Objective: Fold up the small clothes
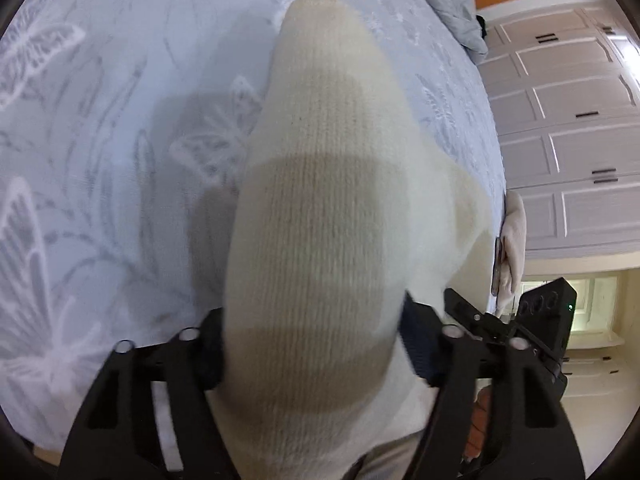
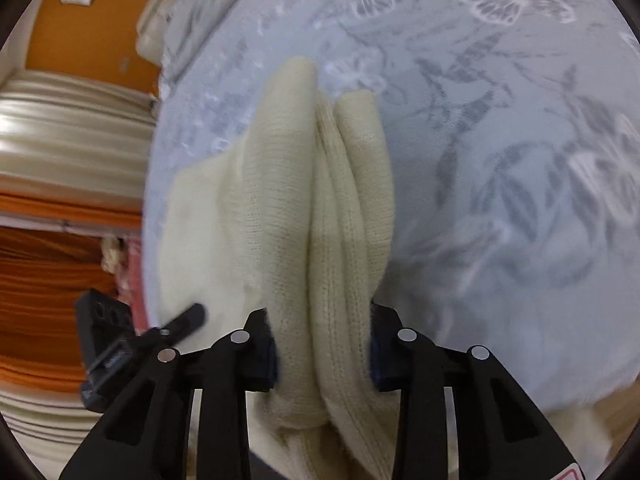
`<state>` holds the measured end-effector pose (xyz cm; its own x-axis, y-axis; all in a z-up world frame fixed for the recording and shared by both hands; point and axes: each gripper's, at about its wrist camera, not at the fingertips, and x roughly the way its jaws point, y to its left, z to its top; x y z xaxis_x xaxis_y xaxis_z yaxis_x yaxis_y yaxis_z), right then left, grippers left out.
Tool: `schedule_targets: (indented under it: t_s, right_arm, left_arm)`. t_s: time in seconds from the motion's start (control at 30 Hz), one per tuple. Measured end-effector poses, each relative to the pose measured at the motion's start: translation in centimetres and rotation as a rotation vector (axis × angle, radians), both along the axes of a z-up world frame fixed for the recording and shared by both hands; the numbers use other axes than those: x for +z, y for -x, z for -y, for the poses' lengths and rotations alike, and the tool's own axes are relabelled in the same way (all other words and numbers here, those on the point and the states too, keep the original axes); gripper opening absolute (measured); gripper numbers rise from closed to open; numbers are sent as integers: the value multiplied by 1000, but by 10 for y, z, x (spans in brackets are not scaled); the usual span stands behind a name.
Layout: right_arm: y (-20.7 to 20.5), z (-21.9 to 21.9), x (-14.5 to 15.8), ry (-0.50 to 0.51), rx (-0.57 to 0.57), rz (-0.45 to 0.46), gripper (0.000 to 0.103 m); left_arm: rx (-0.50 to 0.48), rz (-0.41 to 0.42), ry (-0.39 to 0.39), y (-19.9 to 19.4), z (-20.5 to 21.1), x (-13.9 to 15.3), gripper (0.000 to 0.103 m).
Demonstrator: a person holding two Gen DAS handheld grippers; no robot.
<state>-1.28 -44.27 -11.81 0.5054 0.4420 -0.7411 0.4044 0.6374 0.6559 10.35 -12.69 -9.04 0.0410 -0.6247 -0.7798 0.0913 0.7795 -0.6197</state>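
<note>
A cream knit garment (image 1: 320, 208) hangs over a pale blue bedsheet with butterfly print (image 1: 100, 140). My left gripper (image 1: 312, 352) is shut on one part of it, and the knit fills the middle of the left wrist view. My right gripper (image 2: 324, 356) is shut on a bunched, folded part of the same cream knit garment (image 2: 320, 200). The right gripper's black body (image 1: 520, 328) shows at the right in the left wrist view. The left gripper (image 2: 120, 344) shows at the lower left in the right wrist view, close beside the cloth.
The bed's edge (image 1: 496, 200) runs down the right of the left wrist view, with white cabinet doors (image 1: 572, 128) beyond. A grey quilt (image 1: 452, 4) lies at the far end. Orange wall and striped fabric (image 2: 68, 128) lie left of the bed in the right wrist view.
</note>
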Motion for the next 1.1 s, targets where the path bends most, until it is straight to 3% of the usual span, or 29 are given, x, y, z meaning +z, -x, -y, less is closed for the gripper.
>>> schedule_targets:
  t_s: [0.3,0.47,0.57,0.7,0.97,1.1]
  right_arm:
    - [93,-58,49,-16,31,49,32]
    - [128,-88,96,57,83,131,32]
    - [137,-94,129,103,99,205,32]
    - [135,-117,200,201,118,378,32]
    - [136,-150,340,312,128,756,32]
    - [125,-163,386,334,123,888,32]
  left_arm:
    - [-44,-86,22,82,-54,39,59]
    - [-38,-10,55,122,-90,77,59]
    - [-36,92,81,131,-103,113,59]
    - [-18,245,152,138,-119,171,59]
    - [-20,664,271,133,-150,327,59]
    - [-24,836,305,125,-171,391,60]
